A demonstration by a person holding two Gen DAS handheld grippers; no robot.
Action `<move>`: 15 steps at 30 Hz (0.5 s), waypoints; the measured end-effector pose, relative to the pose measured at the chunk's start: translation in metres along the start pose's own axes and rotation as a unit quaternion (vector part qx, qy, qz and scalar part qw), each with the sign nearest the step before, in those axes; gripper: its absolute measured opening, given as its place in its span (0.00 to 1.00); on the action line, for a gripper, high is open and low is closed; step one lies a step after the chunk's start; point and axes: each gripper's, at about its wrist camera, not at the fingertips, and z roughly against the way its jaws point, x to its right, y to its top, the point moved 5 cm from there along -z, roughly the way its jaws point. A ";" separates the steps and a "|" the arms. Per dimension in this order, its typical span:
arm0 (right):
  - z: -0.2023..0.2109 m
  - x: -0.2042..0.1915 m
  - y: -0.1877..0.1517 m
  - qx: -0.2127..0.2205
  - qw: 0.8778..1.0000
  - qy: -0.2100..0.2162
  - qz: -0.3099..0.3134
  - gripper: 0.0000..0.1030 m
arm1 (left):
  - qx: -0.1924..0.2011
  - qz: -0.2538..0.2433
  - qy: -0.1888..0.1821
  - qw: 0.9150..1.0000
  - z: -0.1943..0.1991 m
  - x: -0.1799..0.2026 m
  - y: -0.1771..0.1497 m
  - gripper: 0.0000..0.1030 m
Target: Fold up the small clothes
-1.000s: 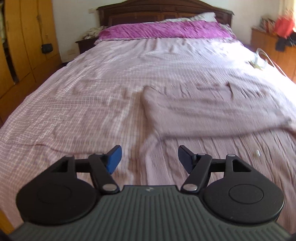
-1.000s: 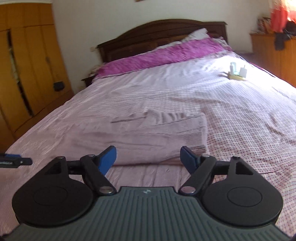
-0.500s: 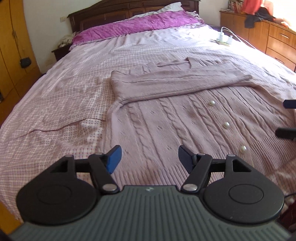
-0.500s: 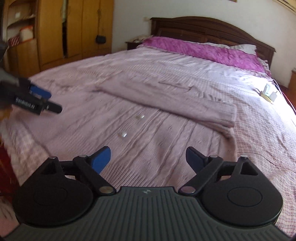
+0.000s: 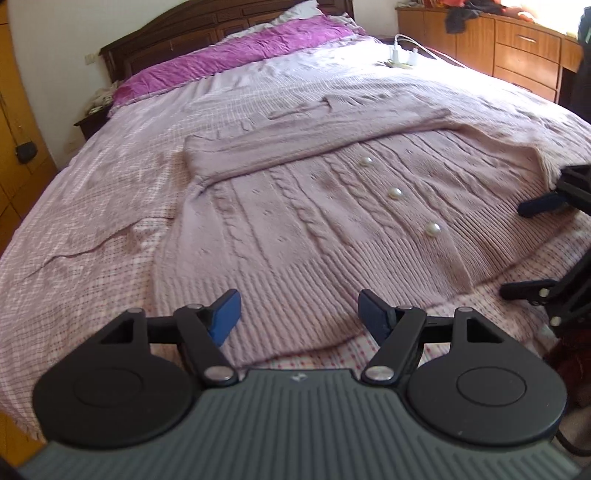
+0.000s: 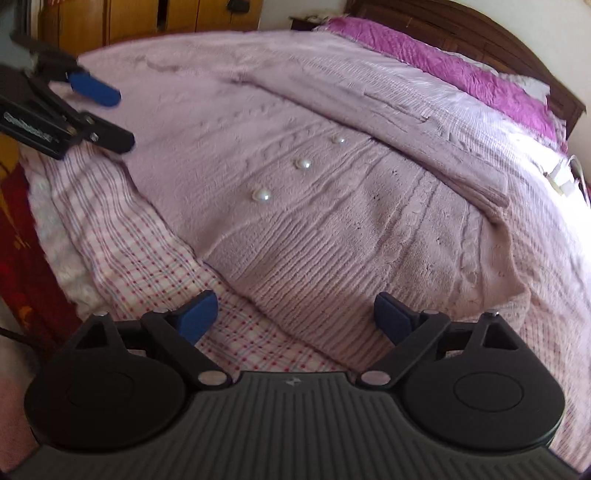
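Lying flat across the checked bedsheet (image 5: 92, 229), the pink cable-knit cardigan (image 5: 314, 221) fills the centre of both views. Its ribbed hem faces the lower part of each frame. One sleeve (image 5: 295, 144) is folded across the upper body of the garment, running from centre left to upper right in the left wrist view. In the right wrist view the same sleeve (image 6: 406, 122) crosses the upper right area.

Three pearl buttons sit in a diagonal row on the cardigan front:
- the first button (image 5: 366, 161) is nearest the folded sleeve;
- the second button (image 5: 395, 193) is in the middle;
- the third button (image 5: 433, 229) is nearest the hem.

The left gripper (image 5: 299, 317) occupies the bottom centre of its own frame. Its blue-padded fingers are spread wide with nothing between them, positioned over the ribbed hem. Contact with the fabric cannot be determined.

The right gripper (image 6: 295, 317) occupies the bottom centre of its own frame. Its fingers are likewise spread apart and empty, positioned at the hem corner where the knit meets the sheet. In the left wrist view this gripper also appears at the right edge of the frame, beside the cardigan.

A magenta pillow (image 5: 229, 66) lies at the top of the frame against a dark wooden headboard (image 5: 207, 33). A wooden dresser (image 5: 517, 51) stands at upper right.
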 end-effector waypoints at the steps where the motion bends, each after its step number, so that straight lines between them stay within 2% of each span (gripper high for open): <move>1: -0.003 -0.001 0.001 -0.004 1.000 -0.005 0.007 0.95 | -0.001 -0.004 -0.001 1.000 0.000 0.002 -0.001 0.69; 4: -0.017 0.000 0.009 -0.002 1.000 -0.020 0.007 0.96 | 0.000 -0.018 -0.001 1.000 -0.001 0.007 -0.004 0.70; 7: -0.028 0.008 0.018 0.006 0.999 -0.044 -0.019 0.96 | -0.005 -0.028 -0.003 1.000 -0.003 0.010 -0.005 0.70; 11: -0.027 0.024 0.027 0.039 0.994 -0.068 -0.069 0.95 | -0.018 -0.058 -0.003 0.998 -0.006 0.015 -0.004 0.70; 15: -0.021 0.044 0.030 0.066 0.985 -0.079 -0.139 0.95 | -0.021 -0.090 -0.016 0.996 -0.008 0.024 -0.002 0.70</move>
